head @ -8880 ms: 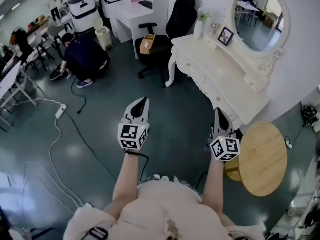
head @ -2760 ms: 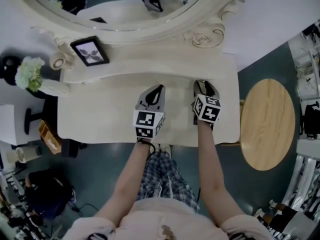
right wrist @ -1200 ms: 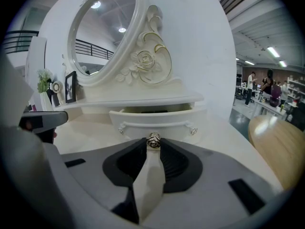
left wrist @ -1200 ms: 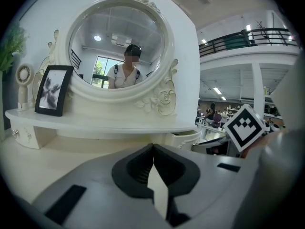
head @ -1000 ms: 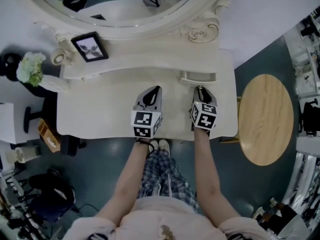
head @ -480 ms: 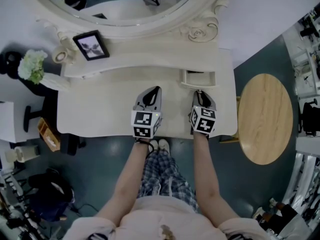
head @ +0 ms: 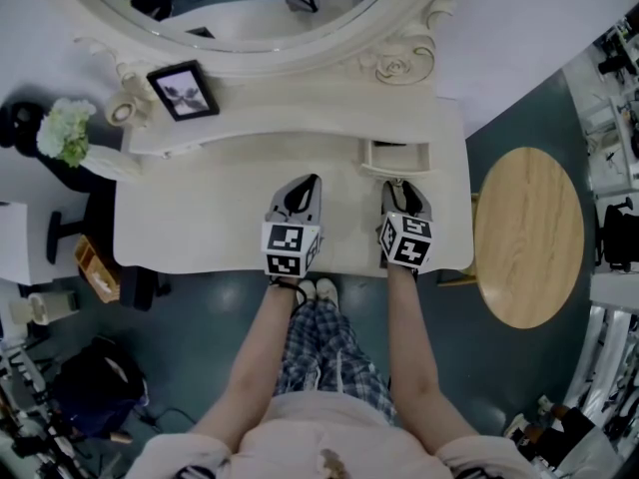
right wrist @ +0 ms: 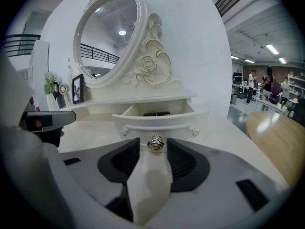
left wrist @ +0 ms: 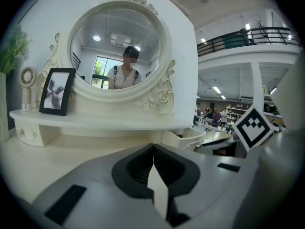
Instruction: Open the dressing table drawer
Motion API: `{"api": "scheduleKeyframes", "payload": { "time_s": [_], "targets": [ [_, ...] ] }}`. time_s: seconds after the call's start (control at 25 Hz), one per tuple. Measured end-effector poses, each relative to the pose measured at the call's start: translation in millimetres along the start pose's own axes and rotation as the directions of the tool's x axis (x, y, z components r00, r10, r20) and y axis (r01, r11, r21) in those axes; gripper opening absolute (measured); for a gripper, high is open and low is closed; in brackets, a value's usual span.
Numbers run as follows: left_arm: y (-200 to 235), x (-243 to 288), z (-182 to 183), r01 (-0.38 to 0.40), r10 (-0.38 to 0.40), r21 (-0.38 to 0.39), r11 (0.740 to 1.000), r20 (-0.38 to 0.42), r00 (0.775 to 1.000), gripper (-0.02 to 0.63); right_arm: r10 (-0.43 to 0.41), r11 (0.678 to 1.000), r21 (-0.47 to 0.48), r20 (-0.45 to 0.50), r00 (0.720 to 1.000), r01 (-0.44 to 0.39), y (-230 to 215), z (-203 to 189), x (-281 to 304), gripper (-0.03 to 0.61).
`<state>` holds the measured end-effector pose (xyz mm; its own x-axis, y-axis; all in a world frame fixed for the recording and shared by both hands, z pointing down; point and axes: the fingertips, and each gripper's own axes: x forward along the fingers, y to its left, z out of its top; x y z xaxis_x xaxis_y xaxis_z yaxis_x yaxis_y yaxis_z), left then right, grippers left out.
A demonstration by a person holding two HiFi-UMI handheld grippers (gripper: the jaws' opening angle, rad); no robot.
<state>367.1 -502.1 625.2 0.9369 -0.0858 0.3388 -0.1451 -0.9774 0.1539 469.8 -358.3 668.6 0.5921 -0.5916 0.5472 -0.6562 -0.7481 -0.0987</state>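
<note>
Standing at the dressing table [head: 200,218], the person holds both tools low over its top. The left gripper [head: 299,190] has its jaws pressed together on nothing. The right gripper [head: 403,192] has just been opening its jaws. The small metal knob [right wrist: 156,142] sits between their tips with a gap on each side, not gripped. Just beyond, the drawer [head: 396,155] stands pulled out from under the right end of the raised shelf [head: 260,128], with a dark flat thing [right wrist: 156,113] inside. Farther back are a picture frame [head: 182,90], flowers [head: 60,133] and the oval mirror [head: 250,8].
</note>
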Motion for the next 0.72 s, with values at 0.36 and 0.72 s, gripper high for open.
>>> {"api": "scheduleKeyframes", "payload": {
  "time_s": [0.36,0.72],
  "targets": [
    [-0.7,-5.4,4.1,0.005,-0.005,0.0,1.0,0.01,1.0,0.028,0.02,0.998,0.059,0.085,0.996,-0.025,6.1,11.2,-16.4,0.359],
    [14.2,-34.1,34.4,-0.032,0.032,0.011,0.999,0.046,0.998,0.028,0.051,0.998,0.027,0.217,0.975,-0.058,16.5,60.3,-53.1,0.305]
  ]
}}
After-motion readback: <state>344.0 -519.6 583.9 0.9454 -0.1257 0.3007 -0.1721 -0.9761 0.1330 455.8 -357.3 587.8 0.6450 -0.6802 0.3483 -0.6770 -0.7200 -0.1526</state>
